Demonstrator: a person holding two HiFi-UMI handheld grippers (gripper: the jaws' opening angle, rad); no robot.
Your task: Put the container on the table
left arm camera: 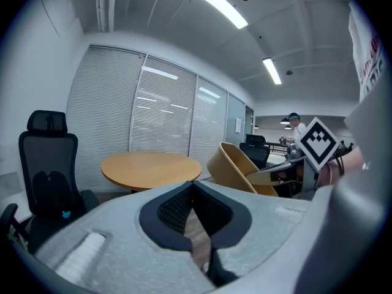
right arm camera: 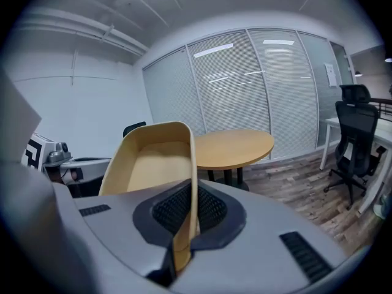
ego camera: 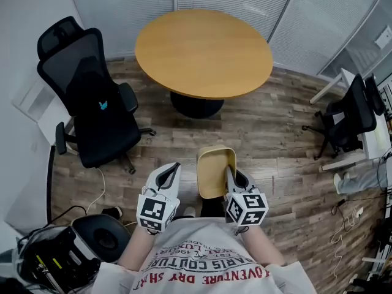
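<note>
We are at the carrying step. Our right tool [ego camera: 229,175] is clamped on the right wall of the container [ego camera: 214,171], holding it above the wood floor, near us and well short of the round counter [ego camera: 203,51]. Our left tool [ego camera: 174,169], just left of it, is closed on nothing. Next, we judge, comes a carry forward and a level set-down. The container is tan, thin-walled, round-cornered and empty.

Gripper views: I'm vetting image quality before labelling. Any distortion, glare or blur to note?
Left gripper view: strong fisheye bending, dark vignetted corners, ceiling lights blown out to white. Right gripper view: same fisheye and vignette, container and table evenly lit, no glare. Head view: milder curvature, soft even light.
</note>
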